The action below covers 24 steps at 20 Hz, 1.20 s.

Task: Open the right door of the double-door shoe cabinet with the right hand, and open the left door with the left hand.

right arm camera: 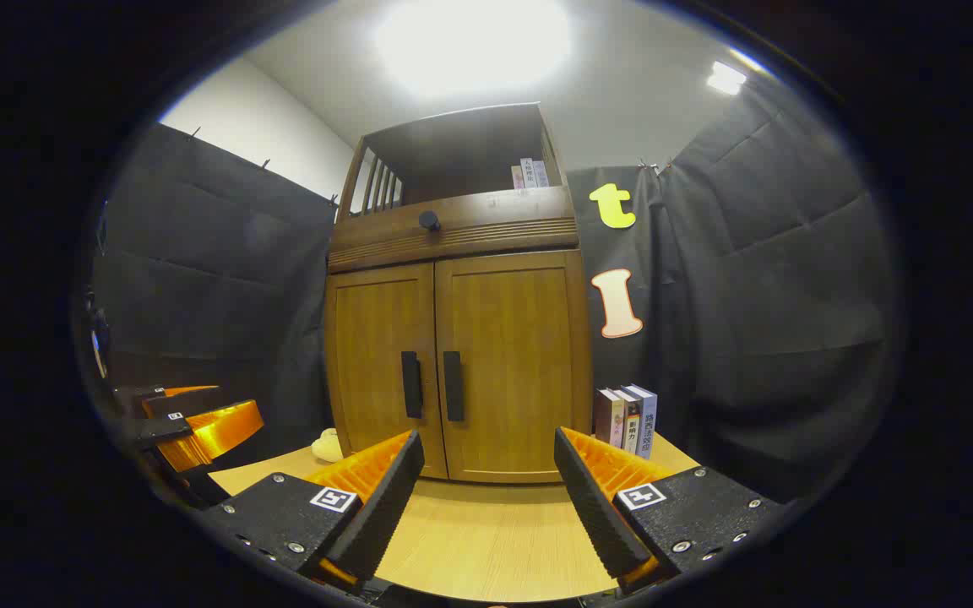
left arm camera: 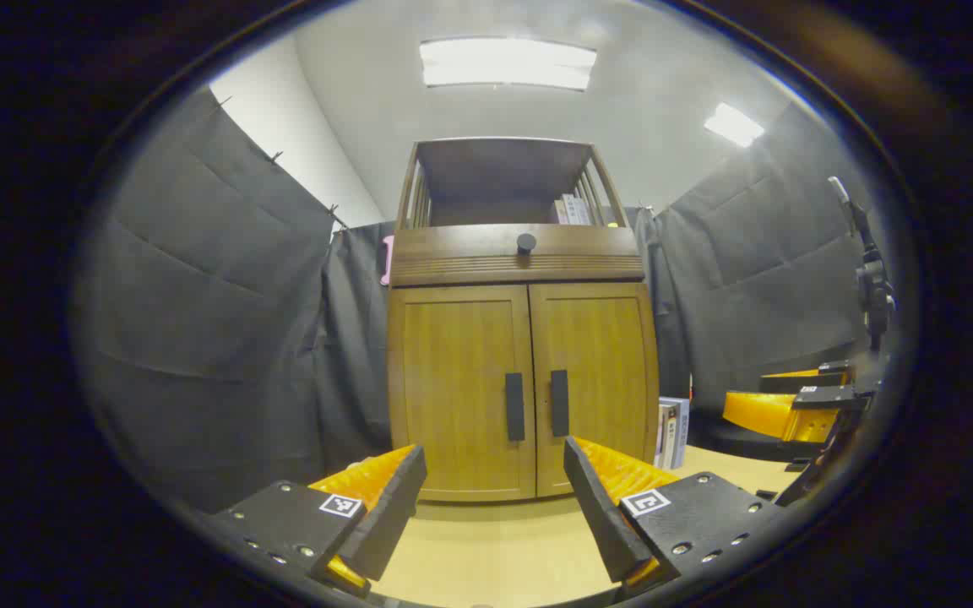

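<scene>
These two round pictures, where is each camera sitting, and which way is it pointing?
Left gripper view: rides on the left hand-held gripper, facing the brown wooden double-door shoe cabinet head-on; its own two open fingers show at the bottom, the other gripper at far right.
Right gripper view: rides on the right hand-held gripper, facing the cabinet from slightly right of it; its own open fingers show below, the other gripper at far left.
Shared: the closed cabinet with two dark vertical door handles, upright books beside it, the light wooden tabletop.
</scene>
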### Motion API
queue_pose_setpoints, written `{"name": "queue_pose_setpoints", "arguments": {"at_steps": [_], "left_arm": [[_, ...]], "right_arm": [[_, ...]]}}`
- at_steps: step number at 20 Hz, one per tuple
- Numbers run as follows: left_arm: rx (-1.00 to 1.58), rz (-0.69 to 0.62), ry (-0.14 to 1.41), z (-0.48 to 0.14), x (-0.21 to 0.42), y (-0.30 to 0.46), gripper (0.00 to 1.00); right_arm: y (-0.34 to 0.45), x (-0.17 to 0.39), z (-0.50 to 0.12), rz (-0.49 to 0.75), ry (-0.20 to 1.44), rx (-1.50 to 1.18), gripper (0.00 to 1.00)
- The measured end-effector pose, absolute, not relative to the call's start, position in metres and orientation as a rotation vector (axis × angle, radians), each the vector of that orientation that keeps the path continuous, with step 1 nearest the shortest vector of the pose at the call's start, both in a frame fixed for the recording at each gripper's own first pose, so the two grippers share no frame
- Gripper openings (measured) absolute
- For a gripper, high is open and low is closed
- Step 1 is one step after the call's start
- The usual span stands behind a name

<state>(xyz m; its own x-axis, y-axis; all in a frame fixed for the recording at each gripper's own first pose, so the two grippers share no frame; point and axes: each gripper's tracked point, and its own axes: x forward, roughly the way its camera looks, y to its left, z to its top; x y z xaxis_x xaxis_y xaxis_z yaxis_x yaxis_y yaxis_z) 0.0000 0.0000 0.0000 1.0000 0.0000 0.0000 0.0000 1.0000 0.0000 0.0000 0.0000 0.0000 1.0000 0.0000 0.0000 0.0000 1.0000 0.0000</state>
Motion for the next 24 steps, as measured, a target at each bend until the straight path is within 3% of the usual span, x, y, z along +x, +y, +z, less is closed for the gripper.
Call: {"name": "queue_pose_setpoints", "arguments": {"at_steps": [8, 17, 23, 24], "left_arm": [[0.045, -0.004, -0.010, 0.015, -0.008, -0.015, 0.99], [-0.004, -0.024, -0.008, 0.022, -0.008, -0.012, 0.99], [-0.110, -0.031, 0.011, 0.000, 0.003, -0.012, 1.00], [-0.114, -0.023, 0.011, -0.001, 0.005, -0.011, 0.95]], "right_arm": [[-0.019, -0.013, 0.008, -0.025, -0.035, 0.023, 0.95], [-0.007, -0.019, 0.008, 0.030, -0.033, -0.004, 0.95], [-0.001, 0.009, -0.004, 0.053, -0.027, -0.054, 0.96], [-0.002, 0.016, -0.005, 0.051, -0.036, -0.053, 0.96]]}}
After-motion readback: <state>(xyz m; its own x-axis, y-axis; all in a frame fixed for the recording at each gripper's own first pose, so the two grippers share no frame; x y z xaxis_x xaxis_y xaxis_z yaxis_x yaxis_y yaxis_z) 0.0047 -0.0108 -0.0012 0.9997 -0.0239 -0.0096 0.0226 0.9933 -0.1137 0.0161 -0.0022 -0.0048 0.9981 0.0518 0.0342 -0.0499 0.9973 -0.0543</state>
